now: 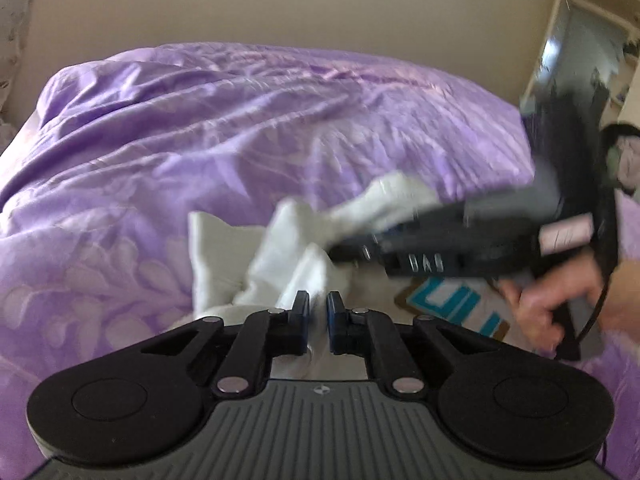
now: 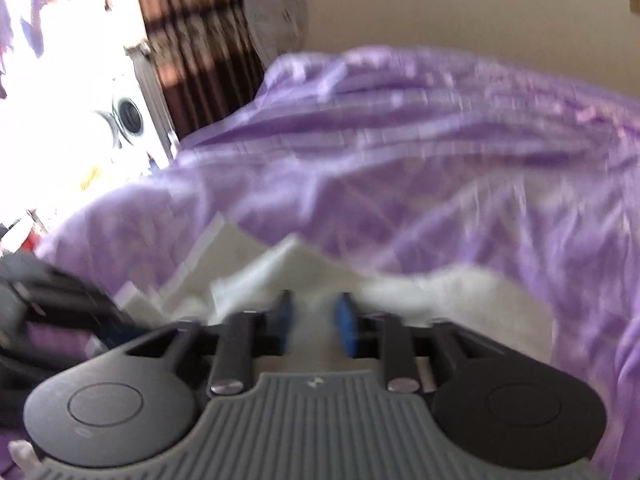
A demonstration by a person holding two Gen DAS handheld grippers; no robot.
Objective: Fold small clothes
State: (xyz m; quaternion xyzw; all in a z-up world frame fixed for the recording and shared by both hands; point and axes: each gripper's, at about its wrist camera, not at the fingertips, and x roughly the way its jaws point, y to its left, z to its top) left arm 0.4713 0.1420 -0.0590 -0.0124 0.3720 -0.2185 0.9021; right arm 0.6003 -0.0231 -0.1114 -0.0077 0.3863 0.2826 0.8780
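White garment (image 1: 280, 248), soft, light and floppy, is lying bunched at lower centre on the purple bedspread (image 1: 200, 140), best pinched at its edges, with left gripper (image 1: 318, 312) seemingly clamping a fold and right gripper (image 2: 316, 320) blurred, apparently parted.

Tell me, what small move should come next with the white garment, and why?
Probably spread it flat first: the white garment lies crumpled on the purple bedcover, the left hand-held gripper pinches its near part, and the right hand-held gripper is over it.
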